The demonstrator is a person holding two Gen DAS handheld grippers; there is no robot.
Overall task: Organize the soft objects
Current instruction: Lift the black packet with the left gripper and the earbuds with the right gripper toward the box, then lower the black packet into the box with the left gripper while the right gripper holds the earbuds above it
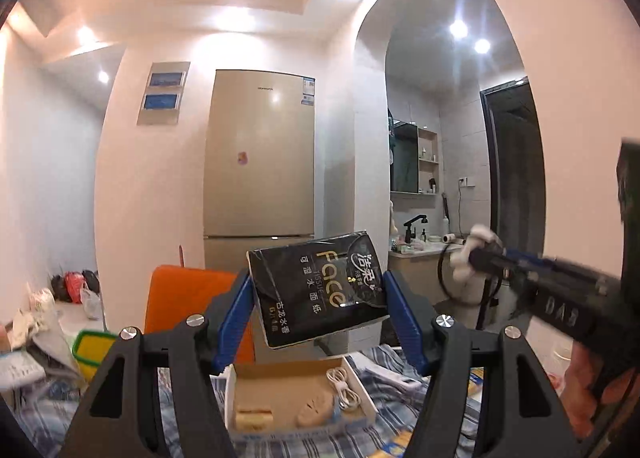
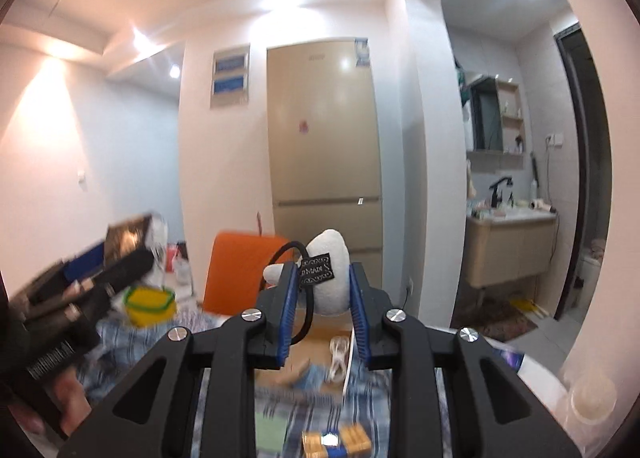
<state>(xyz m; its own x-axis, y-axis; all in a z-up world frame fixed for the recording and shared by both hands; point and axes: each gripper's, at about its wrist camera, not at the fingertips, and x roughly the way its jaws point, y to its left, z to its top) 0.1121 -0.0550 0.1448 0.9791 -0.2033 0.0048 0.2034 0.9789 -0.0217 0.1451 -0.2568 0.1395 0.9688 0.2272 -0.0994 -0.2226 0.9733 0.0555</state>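
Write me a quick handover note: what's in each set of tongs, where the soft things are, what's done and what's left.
Left tongs: shut on the black tissue pack, held in the air.
Right tongs: shut on the white plush toy with its black loop and tag, also in the air.
Cardboard box sits open on the checked cloth below, holding a white cable and some pale soft items.
Done: both items picked up.
Left: neither is placed yet; the box looks the likely spot.

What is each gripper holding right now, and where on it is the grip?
Left gripper clamps the black tissue pack by its two side edges. Right gripper pinches the white plush toy across its body, beside the black tag.
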